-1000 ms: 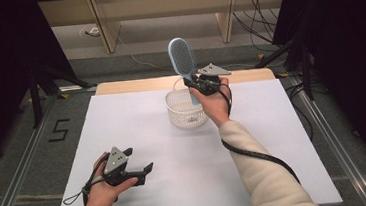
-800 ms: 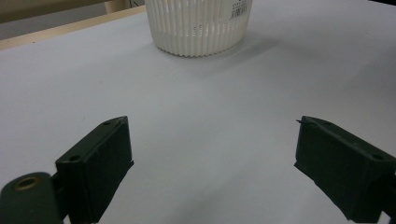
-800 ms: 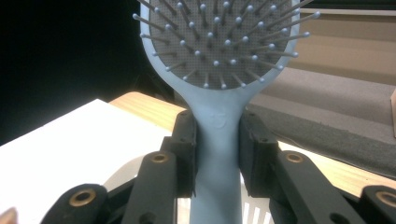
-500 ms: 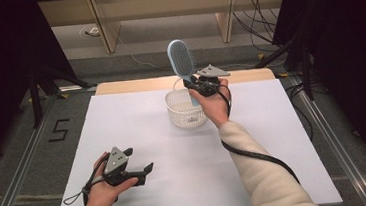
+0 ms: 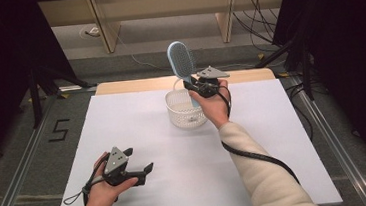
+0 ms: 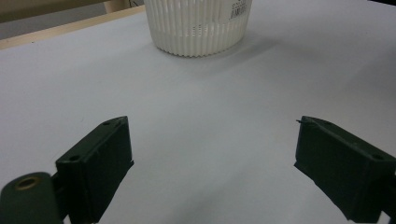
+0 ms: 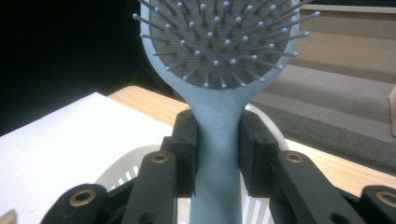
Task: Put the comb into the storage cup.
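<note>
White table [image 5: 137,122] bears basket [image 5: 185,109]; grey floor beyond. Your right gripper [image 5: 195,86] pinches hairbrush [image 5: 181,60] handle above basket, handle's lower end hidden. Left gripper [image 5: 138,162] spread, near basket.

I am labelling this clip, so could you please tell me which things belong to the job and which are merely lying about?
In the job:
- light blue plastic hairbrush, clamped by the right gripper
- white slotted plastic basket

Lying about:
- left gripper, open and idle
- white table
- cables on the floor
</note>
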A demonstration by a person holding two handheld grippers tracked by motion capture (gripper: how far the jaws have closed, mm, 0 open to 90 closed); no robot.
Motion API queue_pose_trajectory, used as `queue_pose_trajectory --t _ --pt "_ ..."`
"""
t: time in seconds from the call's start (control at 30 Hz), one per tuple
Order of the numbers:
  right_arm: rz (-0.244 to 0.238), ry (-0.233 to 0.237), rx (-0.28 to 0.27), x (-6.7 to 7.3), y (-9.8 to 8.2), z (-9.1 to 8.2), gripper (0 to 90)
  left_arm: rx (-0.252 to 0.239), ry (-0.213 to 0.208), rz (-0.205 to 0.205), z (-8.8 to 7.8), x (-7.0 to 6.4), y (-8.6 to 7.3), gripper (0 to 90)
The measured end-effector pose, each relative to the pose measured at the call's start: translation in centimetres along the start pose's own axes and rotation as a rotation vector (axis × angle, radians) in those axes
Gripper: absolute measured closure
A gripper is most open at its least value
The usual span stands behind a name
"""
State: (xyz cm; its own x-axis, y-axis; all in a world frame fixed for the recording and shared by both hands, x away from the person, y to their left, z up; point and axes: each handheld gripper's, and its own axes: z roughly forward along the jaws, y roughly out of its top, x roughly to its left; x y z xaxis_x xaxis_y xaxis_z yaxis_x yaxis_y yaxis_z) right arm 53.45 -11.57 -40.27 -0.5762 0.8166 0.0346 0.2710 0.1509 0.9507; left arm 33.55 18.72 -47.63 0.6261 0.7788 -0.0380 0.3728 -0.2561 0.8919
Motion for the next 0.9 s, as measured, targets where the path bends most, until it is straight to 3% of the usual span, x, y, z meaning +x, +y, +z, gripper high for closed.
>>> queue_pose_trajectory --t 0.9 --pt "-0.002 -0.003 0.011 0.02 -0.68 0.12 70.4 0.0 -0.001 -0.001 -0.01 0.01 -0.02 10.1"
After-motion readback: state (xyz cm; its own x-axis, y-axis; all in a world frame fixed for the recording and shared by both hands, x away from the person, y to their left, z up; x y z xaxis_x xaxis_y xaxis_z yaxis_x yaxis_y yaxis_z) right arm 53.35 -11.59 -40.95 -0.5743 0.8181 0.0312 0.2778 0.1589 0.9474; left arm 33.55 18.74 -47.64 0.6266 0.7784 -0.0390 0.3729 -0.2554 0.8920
